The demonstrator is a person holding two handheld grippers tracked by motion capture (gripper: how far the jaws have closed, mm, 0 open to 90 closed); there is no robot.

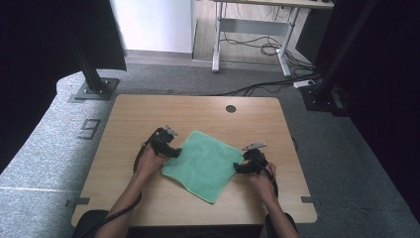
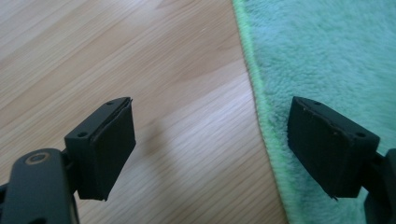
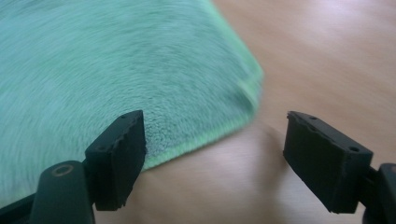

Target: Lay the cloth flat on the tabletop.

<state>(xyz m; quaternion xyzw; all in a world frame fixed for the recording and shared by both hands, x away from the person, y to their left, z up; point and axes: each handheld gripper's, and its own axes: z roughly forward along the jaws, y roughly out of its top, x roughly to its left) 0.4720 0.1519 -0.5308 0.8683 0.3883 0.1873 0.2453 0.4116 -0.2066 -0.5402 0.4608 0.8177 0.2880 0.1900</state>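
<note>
Green cloth flat on the wooden tabletop, near the middle, turned like a diamond with one corner toward the person. Left hand-held gripper at the cloth's left edge, jaws apart, nothing clamped; in the left gripper view one jaw over bare wood, the other over the cloth, hem running between. Right hand-held gripper at the cloth's right corner, jaws likewise apart and empty; in the right gripper view the corner just ahead, partly behind one jaw.
</note>
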